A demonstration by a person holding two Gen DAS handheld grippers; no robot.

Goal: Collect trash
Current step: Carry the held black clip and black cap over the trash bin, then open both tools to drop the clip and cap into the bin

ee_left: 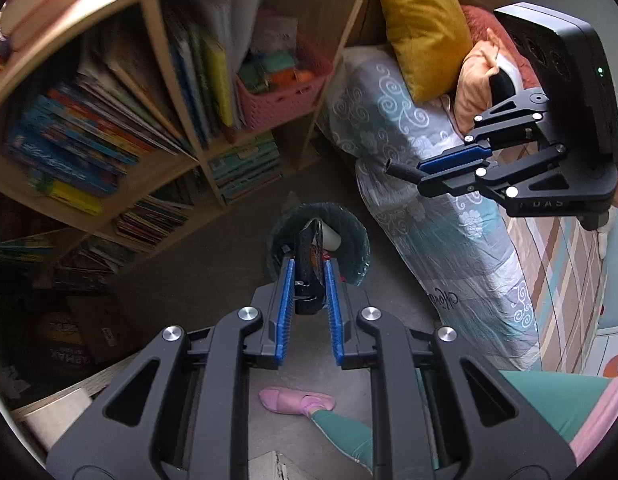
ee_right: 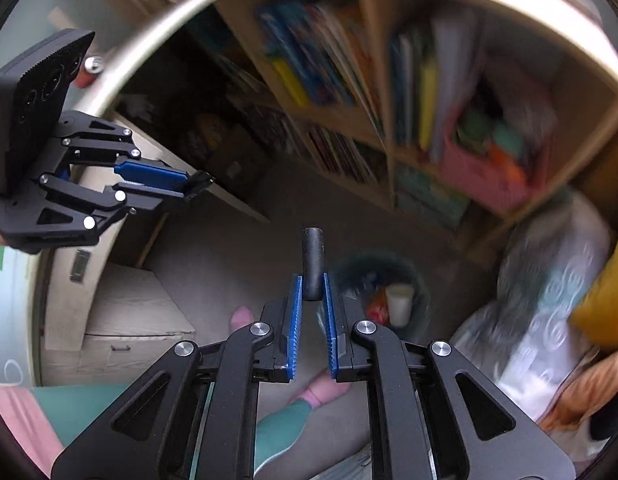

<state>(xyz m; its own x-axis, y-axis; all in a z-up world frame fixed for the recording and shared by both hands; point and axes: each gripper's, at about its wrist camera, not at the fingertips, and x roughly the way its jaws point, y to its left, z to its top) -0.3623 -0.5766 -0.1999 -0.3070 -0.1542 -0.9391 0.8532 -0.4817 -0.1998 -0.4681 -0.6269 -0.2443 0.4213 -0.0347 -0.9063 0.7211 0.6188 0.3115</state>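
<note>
Both tools point steeply down at the floor, and each is clamped on a piece of trash. Our left tool (ee_left: 309,276) has its blue pads (ee_left: 286,304) drawn narrow around a flat black object (ee_left: 307,256) that stands up between them; what exactly it is we cannot tell. Our right tool (ee_right: 311,284) pinches a short black tube (ee_right: 313,258) that sticks out past the pad tips, open end forward. In the left view the right tool (ee_left: 425,174) shows at the right edge with the tube (ee_left: 401,170) jutting from it over the bed; in the right view the left tool (ee_right: 177,186) shows at the left edge, a hand partly seen behind it.

Just beyond the left tool's tips stands a round bin (ee_left: 349,240) lined with a dark greenish bag, on the grey floor (ee_left: 213,264). A white paper cup (ee_right: 399,304) and something red lie inside it. In the right view the bin (ee_right: 417,276) sits a little right of the tube.

Beyond the bin is a wooden bookshelf (ee_left: 213,148) packed with books, a pink basket (ee_left: 285,96) in one compartment. Right of the bin is a bed with a patterned quilt (ee_left: 429,208), a yellow pillow (ee_left: 425,28) and an orange one (ee_left: 475,80). Below the tools we see our leg in green trousers (ee_left: 345,432) and a pink slipper (ee_left: 293,400).
</note>
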